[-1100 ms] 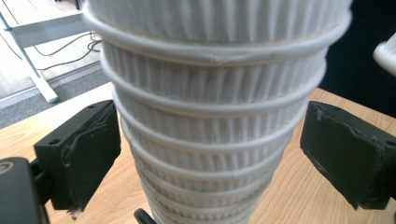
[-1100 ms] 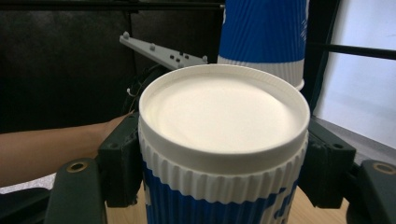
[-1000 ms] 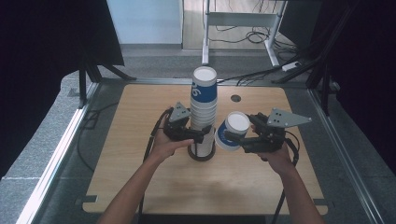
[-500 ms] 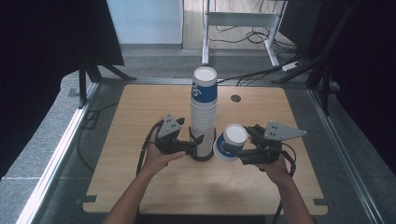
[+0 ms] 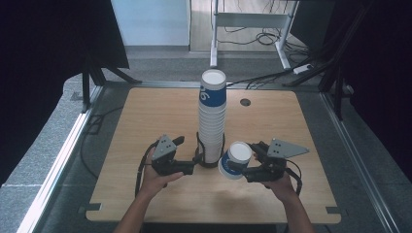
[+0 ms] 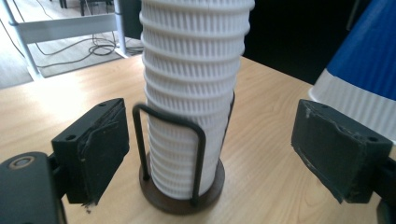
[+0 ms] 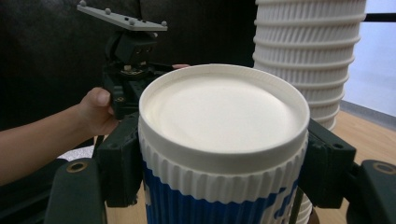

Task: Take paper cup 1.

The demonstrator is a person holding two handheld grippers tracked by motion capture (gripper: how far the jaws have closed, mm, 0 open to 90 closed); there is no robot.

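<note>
Left gripper gapes around the cup stack – untouched; right gripper clamps 1 loose cup just beside it.

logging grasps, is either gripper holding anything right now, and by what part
The right gripper holds a single paper cup by its ribbed sidewall, just under the rim. The left gripper is open around the cup stack.
</note>
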